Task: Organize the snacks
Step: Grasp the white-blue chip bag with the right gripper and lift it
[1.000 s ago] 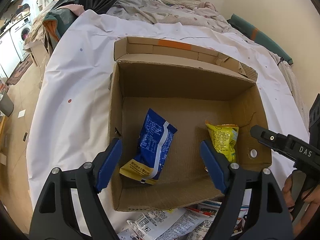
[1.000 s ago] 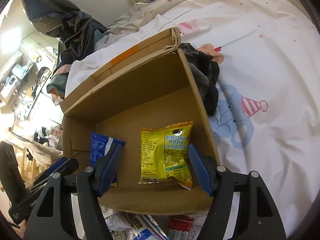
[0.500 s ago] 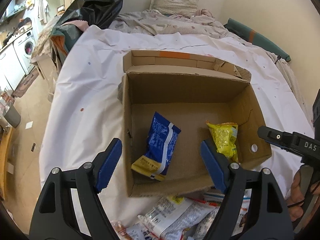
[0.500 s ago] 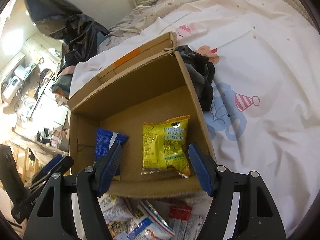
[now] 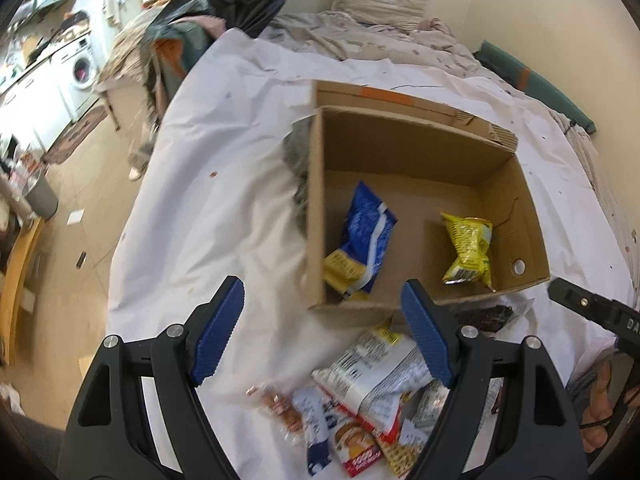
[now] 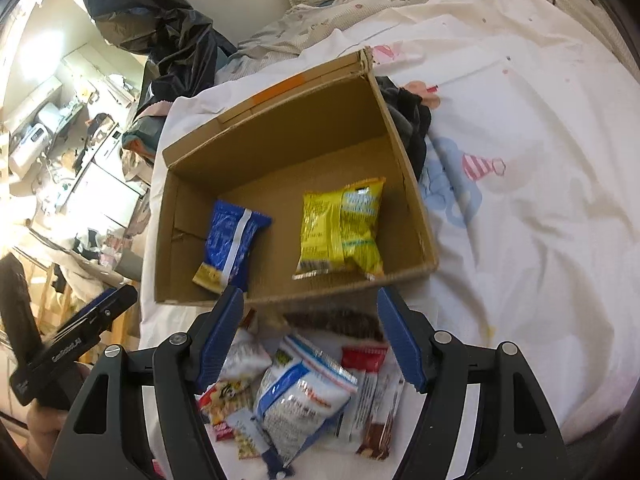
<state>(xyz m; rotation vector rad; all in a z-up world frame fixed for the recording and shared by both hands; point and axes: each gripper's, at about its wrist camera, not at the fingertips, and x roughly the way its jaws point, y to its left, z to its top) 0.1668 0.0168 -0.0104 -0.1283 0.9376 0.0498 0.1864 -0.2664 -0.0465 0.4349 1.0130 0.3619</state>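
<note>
An open cardboard box (image 5: 528,216) (image 6: 412,184) sits on a white bedsheet. Inside lie a blue snack bag (image 5: 360,236) (image 6: 230,244) and a yellow snack bag (image 5: 468,248) (image 6: 340,228). A pile of loose snack packets (image 5: 372,392) (image 6: 304,396) lies on the sheet in front of the box. My left gripper (image 5: 324,332) is open and empty above the sheet and the pile's left edge. My right gripper (image 6: 310,344) is open and empty over the pile. The other gripper shows at each view's edge.
A dark cloth (image 6: 412,120) lies bunched against the box's right side. A black plastic bag (image 6: 152,12) and rumpled bedding (image 5: 360,36) lie at the far end of the bed. The bed's left edge drops to a floor (image 5: 80,208) with appliances beyond.
Both grippers have pulled back and up from the box toward me. The snack pile in front of the box has come into view. Both stay open.
</note>
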